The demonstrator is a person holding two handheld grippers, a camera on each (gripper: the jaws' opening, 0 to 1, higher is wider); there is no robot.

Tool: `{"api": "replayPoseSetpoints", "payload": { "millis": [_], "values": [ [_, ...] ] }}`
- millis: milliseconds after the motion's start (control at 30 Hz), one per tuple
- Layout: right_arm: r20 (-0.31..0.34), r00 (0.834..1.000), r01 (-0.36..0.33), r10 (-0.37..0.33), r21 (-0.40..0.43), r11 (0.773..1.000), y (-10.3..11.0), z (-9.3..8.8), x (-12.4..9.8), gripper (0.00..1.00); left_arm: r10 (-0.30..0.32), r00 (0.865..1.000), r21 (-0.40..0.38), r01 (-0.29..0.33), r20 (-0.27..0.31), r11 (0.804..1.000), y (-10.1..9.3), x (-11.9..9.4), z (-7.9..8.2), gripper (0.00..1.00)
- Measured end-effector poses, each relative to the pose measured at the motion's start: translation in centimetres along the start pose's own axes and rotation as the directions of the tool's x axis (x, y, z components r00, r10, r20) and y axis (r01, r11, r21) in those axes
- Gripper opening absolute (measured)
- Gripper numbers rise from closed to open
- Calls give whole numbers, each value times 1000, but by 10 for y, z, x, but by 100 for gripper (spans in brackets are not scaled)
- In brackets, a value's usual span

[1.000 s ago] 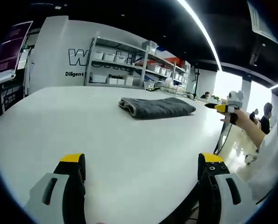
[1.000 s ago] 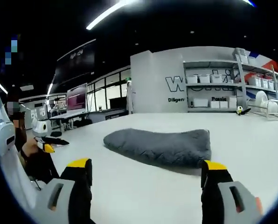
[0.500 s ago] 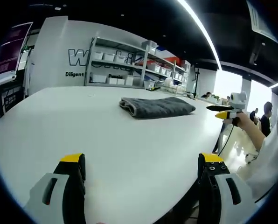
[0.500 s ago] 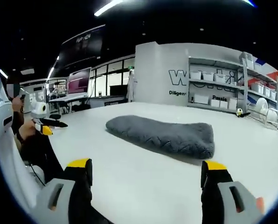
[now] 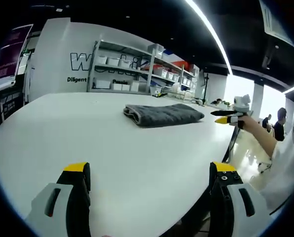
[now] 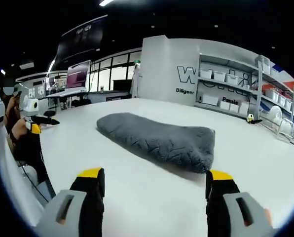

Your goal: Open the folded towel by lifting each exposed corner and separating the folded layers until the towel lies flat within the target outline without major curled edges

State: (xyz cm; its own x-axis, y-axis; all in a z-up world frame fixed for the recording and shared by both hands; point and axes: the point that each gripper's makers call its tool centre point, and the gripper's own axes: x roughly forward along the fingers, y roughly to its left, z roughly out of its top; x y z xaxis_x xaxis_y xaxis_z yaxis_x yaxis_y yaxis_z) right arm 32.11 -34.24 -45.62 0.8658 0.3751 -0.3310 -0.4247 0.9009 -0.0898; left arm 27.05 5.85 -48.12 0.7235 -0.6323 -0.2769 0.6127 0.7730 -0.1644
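Note:
A folded dark grey towel (image 5: 162, 114) lies on the white table (image 5: 63, 128), well ahead of my left gripper (image 5: 149, 175), which is open with nothing between its yellow-tipped jaws. In the right gripper view the same towel (image 6: 159, 139) lies close, just beyond my open right gripper (image 6: 154, 181). The right gripper (image 5: 225, 116) also shows in the left gripper view, held in a hand at the table's right edge, level with the towel. The left gripper (image 6: 37, 123) appears at the left of the right gripper view, beside the table edge.
Metal shelves (image 5: 137, 69) with white bins stand behind the table against a white wall with lettering. Monitors (image 6: 78, 79) and desks lie at the far left of the right gripper view. A person (image 5: 281, 123) stands far right. The table edge (image 5: 221, 163) runs near my left gripper.
My right gripper has moved closer to the towel, which now looks larger in its view. In the left gripper view it has shifted left toward the table. The towel has not moved.

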Motion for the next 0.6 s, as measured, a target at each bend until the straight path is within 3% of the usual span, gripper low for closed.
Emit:
{"api": "replayPoseSetpoints", "payload": {
  "millis": [100, 333, 600],
  "values": [
    [-18, 1000, 9, -9, 9, 1000, -7, -2, 6, 74, 3, 1000, -2, -3, 0, 1000, 0, -2, -1, 99],
    [-75, 995, 63, -63, -3, 998, -28, -12, 17, 54, 7, 1000, -7, -7, 2, 1000, 1, -5, -2, 99],
    [-88, 982, 170, -166, 33, 985, -63, -15, 25, 36, -2, 1000, -12, 2, 1, 1000, -3, -5, -4, 99]
  ]
}}
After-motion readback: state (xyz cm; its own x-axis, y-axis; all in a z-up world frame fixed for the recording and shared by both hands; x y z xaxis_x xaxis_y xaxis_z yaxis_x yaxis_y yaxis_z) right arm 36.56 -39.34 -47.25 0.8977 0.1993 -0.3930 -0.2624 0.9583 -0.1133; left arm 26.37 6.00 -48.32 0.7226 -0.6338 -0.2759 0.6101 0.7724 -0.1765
